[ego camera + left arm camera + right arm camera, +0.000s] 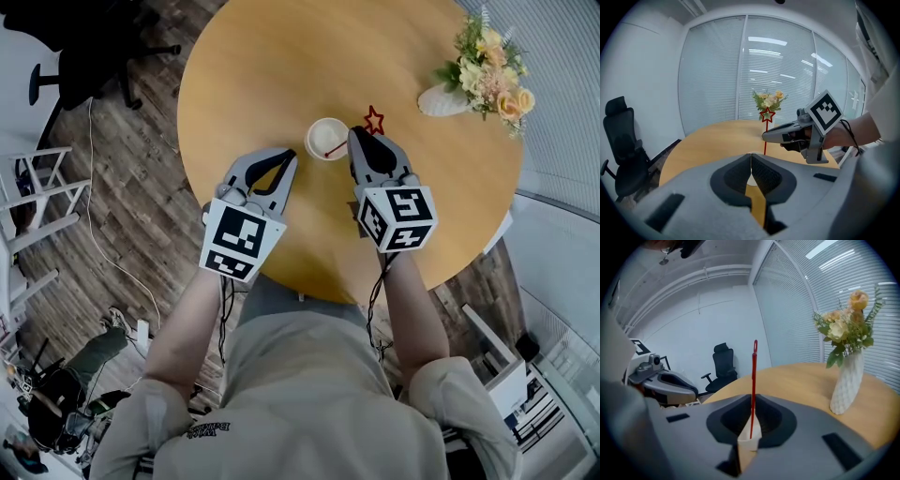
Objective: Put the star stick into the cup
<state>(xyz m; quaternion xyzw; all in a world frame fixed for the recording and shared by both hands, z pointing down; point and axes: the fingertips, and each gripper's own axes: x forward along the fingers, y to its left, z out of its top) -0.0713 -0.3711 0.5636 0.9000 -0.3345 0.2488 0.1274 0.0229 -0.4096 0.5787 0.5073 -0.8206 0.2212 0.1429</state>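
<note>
A white cup (pixel 326 139) stands on the round wooden table (pixel 262 66). The red star stick (pixel 374 120) leans out of it to the right, its lower end inside the cup. My right gripper (pixel 354 133) is at the cup's right rim, shut on the stick's shaft. In the right gripper view the stick (pixel 753 380) rises straight up between the closed jaws (pixel 753 397), with the cup (pixel 750 431) below them. My left gripper (pixel 289 161) is shut and empty, just left of the cup. From the left gripper view (pixel 751 155) the star (pixel 767 115) and the right gripper (pixel 765 137) are ahead.
A white vase of flowers (pixel 448 100) stands at the table's far right, also in the right gripper view (pixel 846 380). A black office chair (pixel 84 56) and a white rack (pixel 28 216) stand on the floor to the left. Blinds cover the window wall (pixel 778 70).
</note>
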